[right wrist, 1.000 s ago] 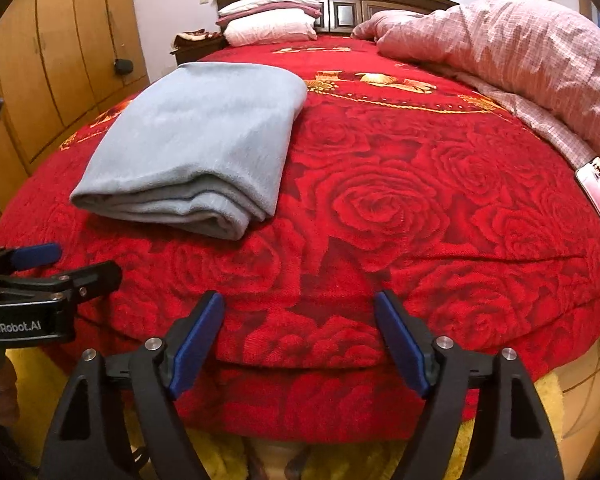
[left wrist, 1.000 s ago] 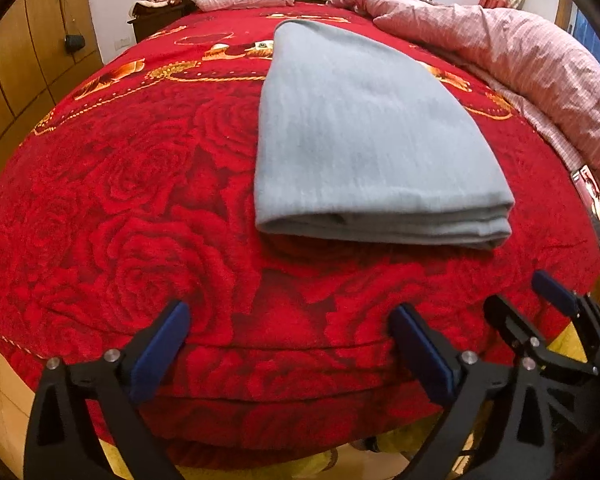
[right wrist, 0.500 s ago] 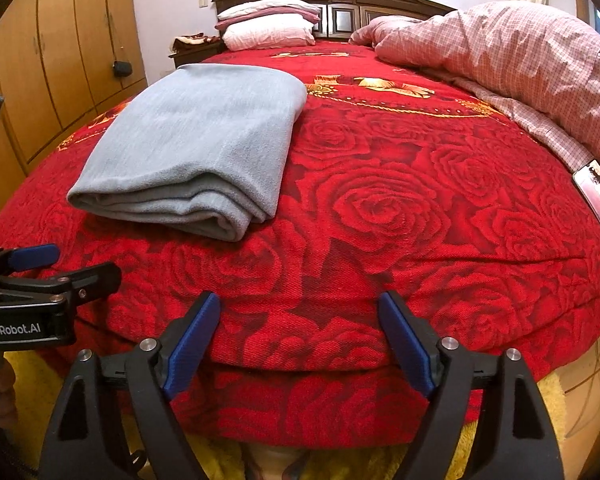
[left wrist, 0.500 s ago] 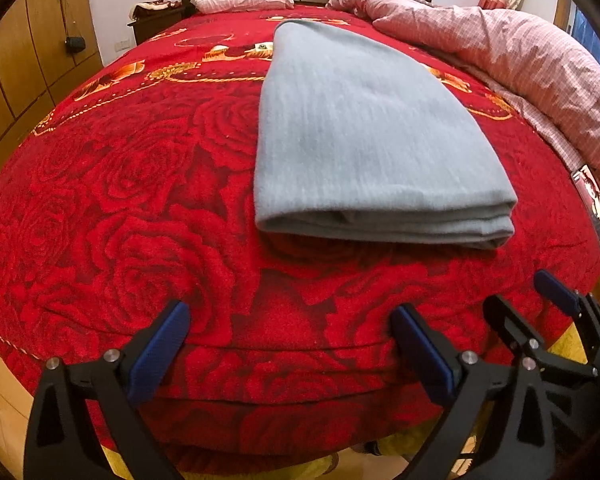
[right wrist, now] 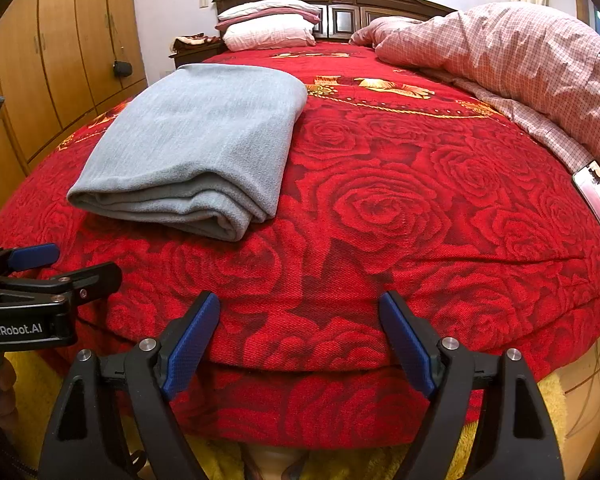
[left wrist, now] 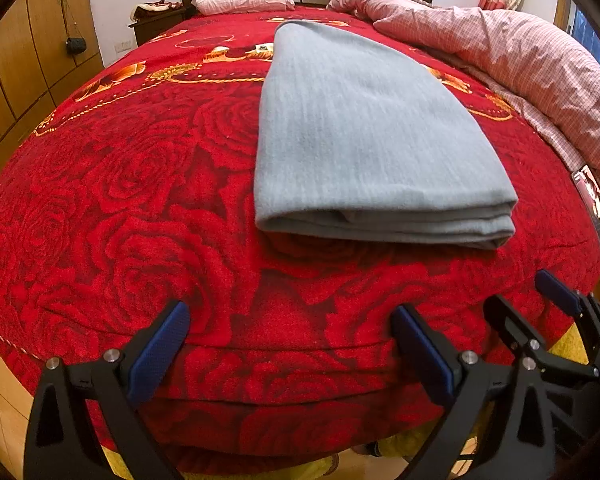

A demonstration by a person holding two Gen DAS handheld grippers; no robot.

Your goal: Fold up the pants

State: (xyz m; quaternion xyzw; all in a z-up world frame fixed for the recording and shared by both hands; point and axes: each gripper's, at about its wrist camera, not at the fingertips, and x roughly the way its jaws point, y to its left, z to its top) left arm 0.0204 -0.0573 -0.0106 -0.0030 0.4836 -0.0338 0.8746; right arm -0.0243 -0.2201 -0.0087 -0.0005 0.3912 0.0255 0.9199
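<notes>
while i hold both tools off the bed edge:
left gripper [left wrist: 288, 344]: jaws spread, empty
right gripper [right wrist: 300, 330]: jaws spread, empty
pants [left wrist: 364, 136]: grey, folded, ahead of my left jaws, ahead-left of my right jaws
bedspread [right wrist: 400, 208]: red roses, under pants

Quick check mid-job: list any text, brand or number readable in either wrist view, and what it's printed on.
"GenRobot.AI": white lettering on the black body of the left gripper, seen at the left edge of the right wrist view.
The glossy printed item at the bed's right edge shows a picture; any text on it is too small to read.
Nothing readable on the folded grey pants.
</notes>
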